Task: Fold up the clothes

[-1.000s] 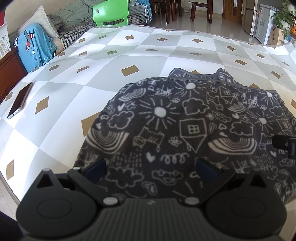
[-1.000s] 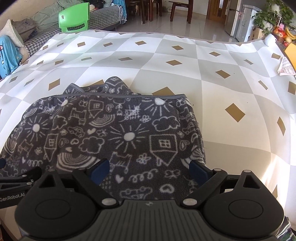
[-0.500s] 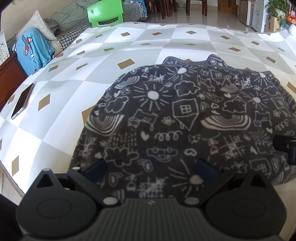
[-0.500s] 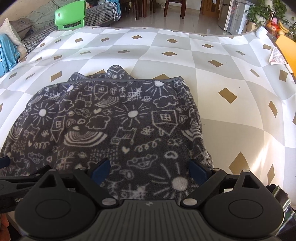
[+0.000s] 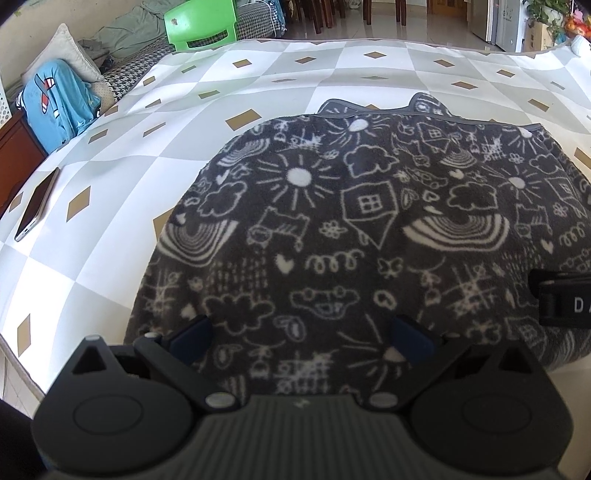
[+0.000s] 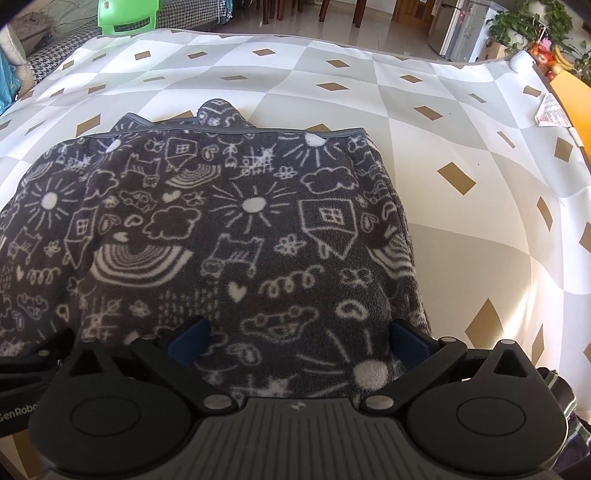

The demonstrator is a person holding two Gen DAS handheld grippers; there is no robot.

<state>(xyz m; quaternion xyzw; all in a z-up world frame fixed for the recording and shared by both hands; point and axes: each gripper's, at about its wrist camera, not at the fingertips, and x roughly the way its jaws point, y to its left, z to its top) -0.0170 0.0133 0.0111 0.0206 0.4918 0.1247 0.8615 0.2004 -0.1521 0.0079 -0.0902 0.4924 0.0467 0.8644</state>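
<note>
A dark grey fleece garment (image 5: 351, 221) printed with white doodles lies folded on the checked cloth (image 5: 110, 158) of the table. My left gripper (image 5: 301, 334) hovers over its near left part, open, its blue pads wide apart and pressing nothing. In the right wrist view the same garment (image 6: 221, 229) fills the middle. My right gripper (image 6: 299, 336) is over its near right corner, jaws opening, with fleece below the gap but not pinched. Each gripper's side shows in the other's view: the right gripper (image 5: 561, 299) and the left gripper (image 6: 33, 354).
A phone (image 5: 37, 206) lies near the table's left edge. A blue garment (image 5: 59, 99) and a green chair (image 5: 201, 22) stand beyond the far left. A paper slip (image 6: 550, 110) and an orange object (image 6: 572, 92) sit at the far right. Bare checked cloth (image 6: 461, 221) lies right of the garment.
Both grippers have come a little closer over the garment's near part, the right one sinking slightly. The right gripper's pads stand a touch wider. The garment has stayed in place.
</note>
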